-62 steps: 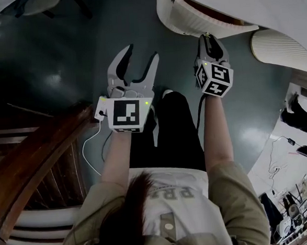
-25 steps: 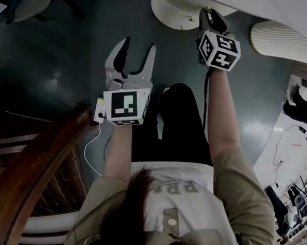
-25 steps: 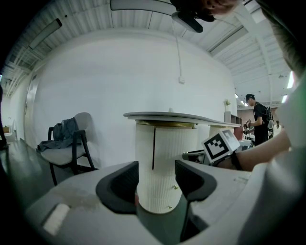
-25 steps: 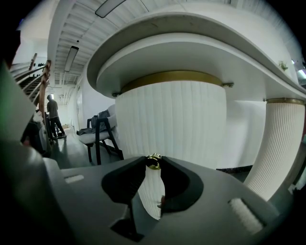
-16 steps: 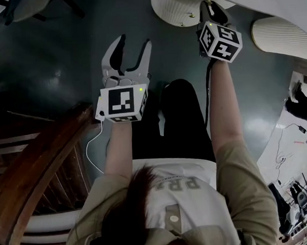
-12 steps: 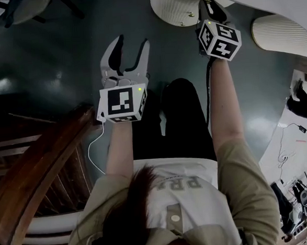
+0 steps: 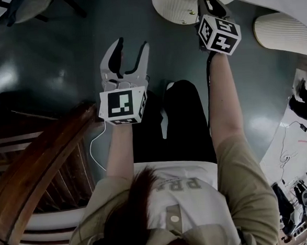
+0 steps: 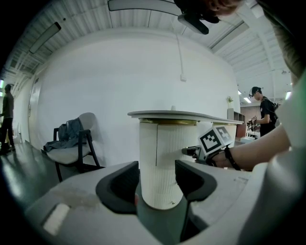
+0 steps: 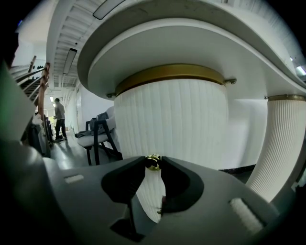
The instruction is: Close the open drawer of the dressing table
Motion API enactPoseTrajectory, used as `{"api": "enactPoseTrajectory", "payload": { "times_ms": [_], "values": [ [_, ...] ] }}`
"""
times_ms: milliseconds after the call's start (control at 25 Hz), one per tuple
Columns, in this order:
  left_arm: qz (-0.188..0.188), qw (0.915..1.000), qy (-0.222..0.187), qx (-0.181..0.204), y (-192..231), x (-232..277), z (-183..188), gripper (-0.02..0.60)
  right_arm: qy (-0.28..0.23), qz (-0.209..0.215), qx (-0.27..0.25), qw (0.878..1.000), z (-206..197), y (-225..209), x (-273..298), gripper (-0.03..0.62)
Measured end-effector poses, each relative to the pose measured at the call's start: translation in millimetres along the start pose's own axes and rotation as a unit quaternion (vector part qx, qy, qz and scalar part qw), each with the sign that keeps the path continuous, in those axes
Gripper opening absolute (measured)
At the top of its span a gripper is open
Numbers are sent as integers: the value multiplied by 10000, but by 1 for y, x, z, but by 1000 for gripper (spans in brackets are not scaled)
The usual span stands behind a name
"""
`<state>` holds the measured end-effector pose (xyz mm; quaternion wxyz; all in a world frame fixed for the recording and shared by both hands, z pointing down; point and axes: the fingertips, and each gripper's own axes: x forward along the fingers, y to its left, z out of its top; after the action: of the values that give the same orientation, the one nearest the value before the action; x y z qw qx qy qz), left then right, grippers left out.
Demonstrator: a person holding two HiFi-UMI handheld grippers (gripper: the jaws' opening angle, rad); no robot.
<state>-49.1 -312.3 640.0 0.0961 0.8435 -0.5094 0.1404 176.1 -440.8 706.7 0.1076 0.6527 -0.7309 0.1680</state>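
White ribbed drawer (image 9: 172, 119); gold knob (image 9: 153, 162); gold band (image 9: 169, 74); dark teal floor (image 7: 60, 63).

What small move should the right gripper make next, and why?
Probably open the right gripper and let go: its jaws pinch the small gold knob of the ribbed white drawer, which already looks pushed fully in.

Dressing table (image 7: 176, 7) partly beyond upper edge
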Motion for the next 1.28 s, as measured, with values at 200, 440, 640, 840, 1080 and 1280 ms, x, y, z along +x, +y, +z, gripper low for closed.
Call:
{"api": "enactPoseTrajectory", "payload": {
  "times_ms": [200,440,640,840,1080,1280],
  "values": [
    [72,9999,-29,-71,4,-7,17,252,98,-118,-188,9997,0,-1,2,117],
    [37,9995,-188,-259,5,-18,64,252,-10,-230,201,9995,23,-2,-23,322],
    [-162,9992,-262,-265,-7,-33,116,252,105,-371,115,9992,50,-2,-67,350],
    [-408,9980,-348,-322,-12,-58,171,252,270,-494,-9,9984,82,4,-122,360],
    [-520,9963,-641,-230,-12,-90,254,259,120,-573,-304,9978,150,18,-201,364],
    [-570,9935,-981,-9,-1,-110,314,265,-474,-719,-685,9939,234,35,-265,364]
  ]
}}
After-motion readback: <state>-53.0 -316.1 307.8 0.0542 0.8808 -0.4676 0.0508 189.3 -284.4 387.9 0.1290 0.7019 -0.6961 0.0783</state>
